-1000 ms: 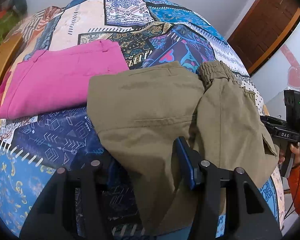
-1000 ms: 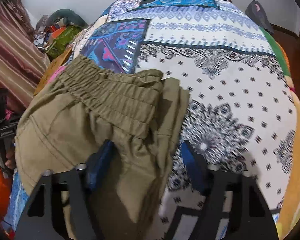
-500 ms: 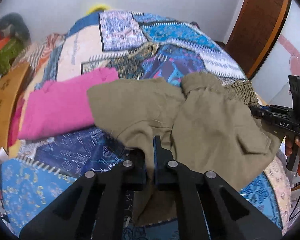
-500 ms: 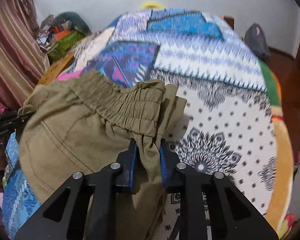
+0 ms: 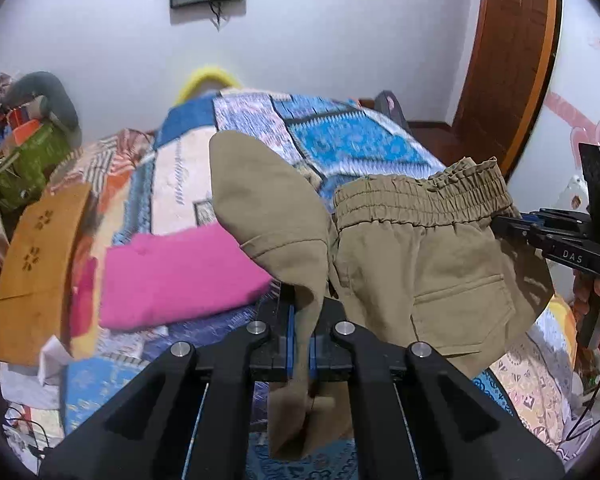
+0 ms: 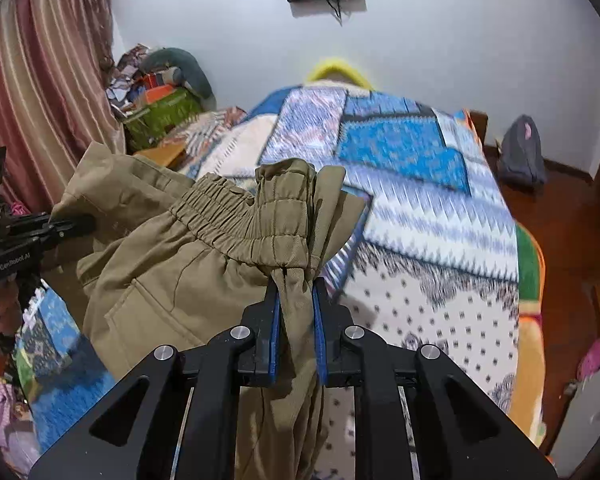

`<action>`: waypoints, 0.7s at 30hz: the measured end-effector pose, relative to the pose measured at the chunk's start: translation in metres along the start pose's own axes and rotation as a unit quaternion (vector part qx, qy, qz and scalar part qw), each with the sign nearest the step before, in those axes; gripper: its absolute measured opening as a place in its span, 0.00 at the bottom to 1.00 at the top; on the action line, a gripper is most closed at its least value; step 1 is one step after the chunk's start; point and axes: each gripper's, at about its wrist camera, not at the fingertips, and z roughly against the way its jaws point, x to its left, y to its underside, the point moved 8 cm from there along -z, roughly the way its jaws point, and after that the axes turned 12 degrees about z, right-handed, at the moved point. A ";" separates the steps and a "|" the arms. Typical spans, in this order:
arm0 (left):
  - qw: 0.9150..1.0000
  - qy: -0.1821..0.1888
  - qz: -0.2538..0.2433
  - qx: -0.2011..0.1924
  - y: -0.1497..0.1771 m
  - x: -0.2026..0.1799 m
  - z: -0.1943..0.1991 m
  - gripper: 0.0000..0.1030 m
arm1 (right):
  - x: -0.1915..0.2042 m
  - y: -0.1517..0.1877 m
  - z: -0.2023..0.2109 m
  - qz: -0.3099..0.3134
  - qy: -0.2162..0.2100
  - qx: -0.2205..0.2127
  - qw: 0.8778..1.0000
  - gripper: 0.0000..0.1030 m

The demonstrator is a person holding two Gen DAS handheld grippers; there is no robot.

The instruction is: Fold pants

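The olive-green pants (image 5: 420,272) hang in the air above the patchwork bed quilt (image 5: 340,148), stretched between both grippers. My left gripper (image 5: 300,312) is shut on a hem corner of the fabric, which folds up over its jaws. My right gripper (image 6: 296,292) pinches the bunched elastic waistband (image 6: 228,220), its jaws still closing on the cloth. In the left wrist view the right gripper (image 5: 504,226) grips the far side of the waistband. From the right wrist view the left gripper (image 6: 86,222) shows at the pants' (image 6: 172,272) other edge.
A folded pink garment (image 5: 180,272) lies on the quilt to the left of the pants. A wooden board (image 5: 40,260) stands at the bed's left side, with clutter and a curtain (image 6: 40,80) behind. A grey backpack (image 6: 520,152) sits on the floor by the brown door (image 5: 508,60).
Both grippers went from open over the flat pants to shut on the fabric. They then rose and lifted the pants off the quilt.
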 end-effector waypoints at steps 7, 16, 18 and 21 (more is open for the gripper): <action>0.999 -0.026 0.014 -0.042 -0.033 0.044 0.019 0.04 | 0.022 -0.051 -0.018 0.023 0.001 -0.024 0.999 0.12; 0.994 -0.067 0.059 -0.061 -0.067 0.127 0.010 0.04 | 0.066 -0.115 -0.074 0.060 -0.021 -0.041 0.997 0.12; 0.993 -0.078 0.070 -0.060 -0.069 0.145 0.006 0.04 | 0.075 -0.124 -0.088 0.066 -0.026 -0.042 0.997 0.12; 0.990 -0.088 0.091 -0.058 -0.072 0.176 -0.006 0.04 | 0.089 -0.136 -0.116 0.075 -0.036 -0.040 0.996 0.12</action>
